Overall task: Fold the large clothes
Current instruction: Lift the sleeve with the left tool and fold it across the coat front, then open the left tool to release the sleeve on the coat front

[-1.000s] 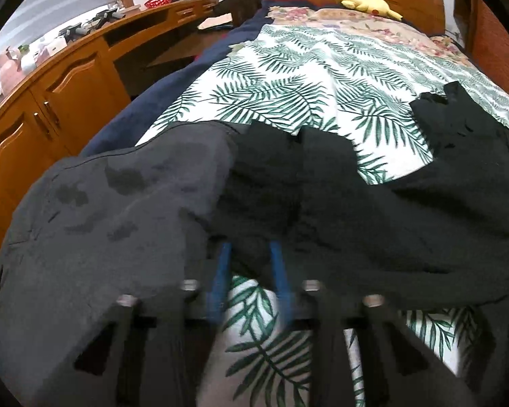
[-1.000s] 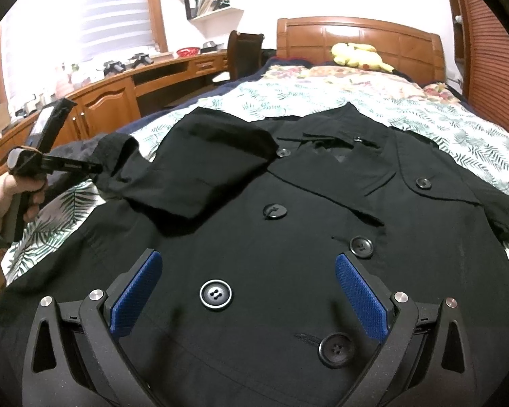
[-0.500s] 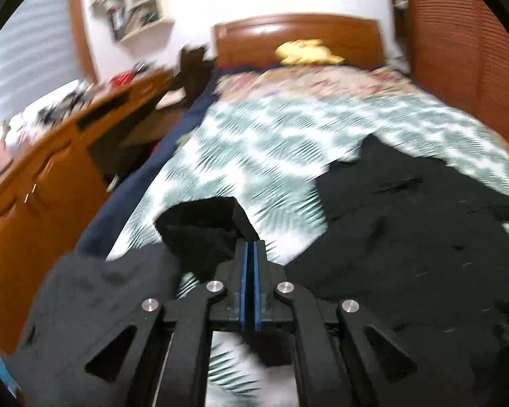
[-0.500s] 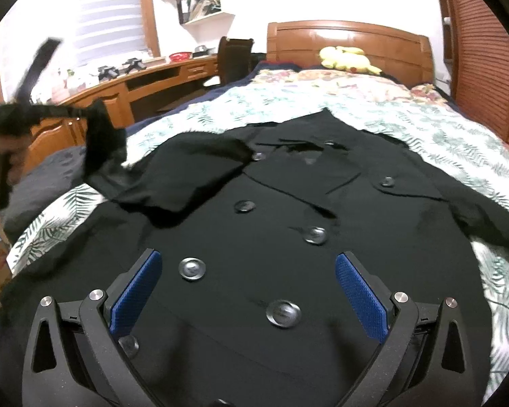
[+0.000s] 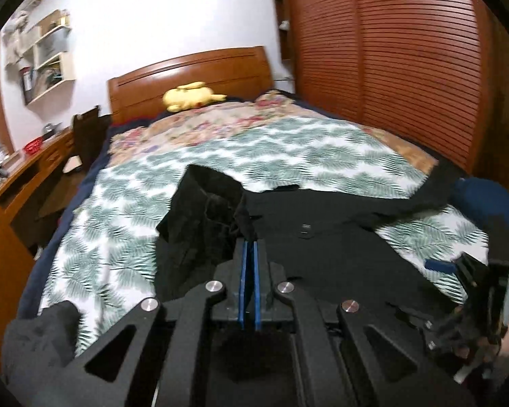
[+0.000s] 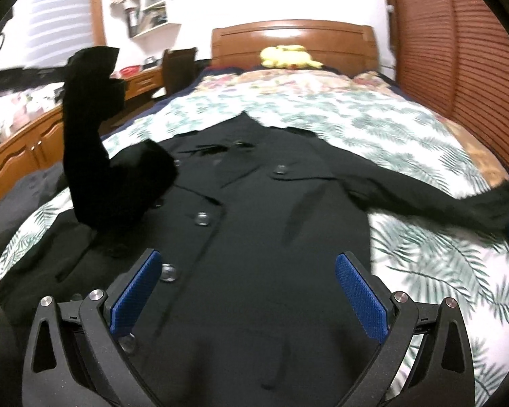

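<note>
A black double-breasted coat (image 6: pixel 271 237) lies front up on the palm-leaf bedspread (image 6: pixel 373 125). My left gripper (image 5: pixel 249 242) is shut, its blue pads pinching the coat's left sleeve (image 5: pixel 203 210), whose cuff stands up in front of the fingers. From the right wrist view that sleeve (image 6: pixel 85 129) rises in the air above the coat's left shoulder. The other sleeve (image 6: pixel 458 200) lies stretched out to the right. My right gripper (image 6: pixel 247 271) hovers open over the lower front of the coat with nothing between its pads. It also shows low on the right as the right gripper (image 5: pixel 475 291), held by a hand.
A grey garment (image 5: pixel 40 332) lies at the bed's near left corner. A yellow plush toy (image 5: pixel 190 96) rests by the wooden headboard (image 5: pixel 193 71). A wooden desk with cupboards (image 6: pixel 27 146) runs along the left, and louvred wardrobe doors (image 5: pixel 407 68) line the right.
My left gripper shut on the sleeve and carried it up and rightwards over the coat. My right gripper stayed open and drifted towards the coat's lower right.
</note>
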Demonstrator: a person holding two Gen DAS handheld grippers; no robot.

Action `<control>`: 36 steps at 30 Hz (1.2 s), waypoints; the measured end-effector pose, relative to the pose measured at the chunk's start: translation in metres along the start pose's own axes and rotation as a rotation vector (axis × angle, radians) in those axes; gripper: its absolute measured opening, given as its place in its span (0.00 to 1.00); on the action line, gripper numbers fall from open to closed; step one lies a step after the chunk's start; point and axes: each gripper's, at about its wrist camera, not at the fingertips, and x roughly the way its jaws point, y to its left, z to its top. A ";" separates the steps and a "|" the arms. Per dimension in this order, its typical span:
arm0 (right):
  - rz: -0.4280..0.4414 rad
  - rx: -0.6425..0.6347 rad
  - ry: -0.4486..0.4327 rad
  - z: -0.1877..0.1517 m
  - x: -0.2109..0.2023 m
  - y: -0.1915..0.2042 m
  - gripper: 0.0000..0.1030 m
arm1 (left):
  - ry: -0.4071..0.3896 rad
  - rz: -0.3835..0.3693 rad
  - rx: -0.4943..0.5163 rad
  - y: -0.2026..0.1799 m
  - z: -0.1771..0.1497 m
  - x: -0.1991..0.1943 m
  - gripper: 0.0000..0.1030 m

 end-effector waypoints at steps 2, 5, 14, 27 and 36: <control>-0.022 0.012 0.000 -0.003 -0.008 -0.010 1.00 | 0.010 -0.026 0.002 -0.011 -0.005 -0.004 0.01; -0.041 0.023 -0.002 -0.004 -0.020 -0.017 1.00 | 0.032 -0.060 0.016 -0.026 -0.016 -0.011 0.05; -0.034 0.011 -0.034 0.010 -0.040 -0.004 1.00 | 0.051 -0.105 0.035 -0.049 -0.060 -0.037 0.23; -0.017 -0.012 0.045 0.023 0.016 0.023 1.00 | 0.092 -0.041 -0.063 -0.009 -0.127 -0.042 0.32; 0.033 -0.042 0.150 0.005 0.063 0.040 0.98 | 0.119 -0.010 -0.134 0.018 -0.162 -0.043 0.32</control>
